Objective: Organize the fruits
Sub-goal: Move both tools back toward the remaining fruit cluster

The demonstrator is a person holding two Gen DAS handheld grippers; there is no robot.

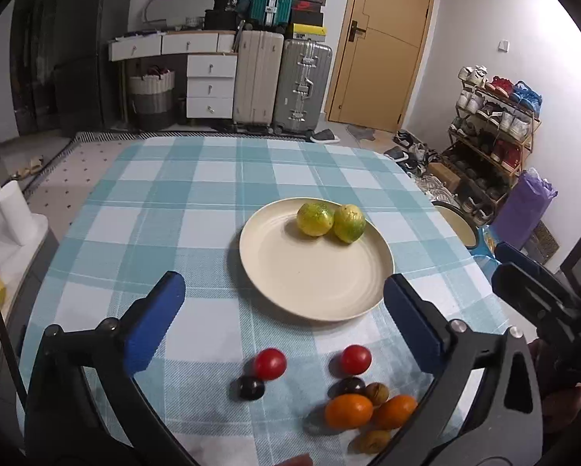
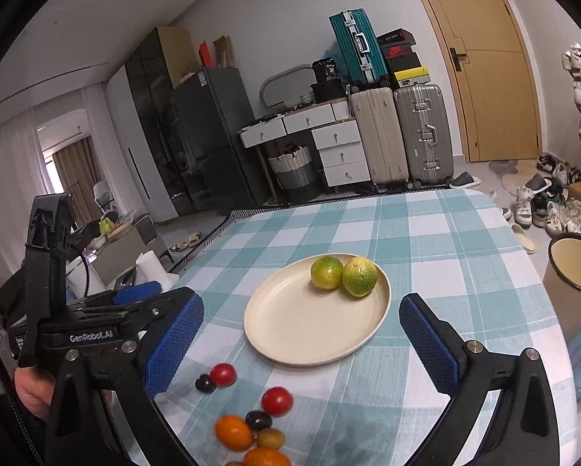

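A cream plate [image 1: 290, 287] [image 2: 290, 330] on the checked tablecloth holds two green-yellow citrus fruits [image 1: 315, 218] [image 2: 326, 272], touching, at its far side. In front of the plate lie loose fruits: two red tomatoes [image 1: 270, 363] [image 2: 223, 374], two dark plums [image 1: 251, 387] [image 2: 258, 420], two orange kumquats [image 1: 348, 411] [image 2: 234, 432] and small brown fruits [image 1: 376, 393] [image 2: 270, 438]. My left gripper [image 1: 284, 303] is open and empty above the loose fruits. My right gripper [image 2: 302, 326] is open and empty, near the plate's front.
The table's right edge drops to a cream bin [image 2: 574, 268] and shoes on the floor. A white paper roll [image 1: 14, 213] stands left of the table. Suitcases [image 1: 282, 85] and drawers stand at the far wall.
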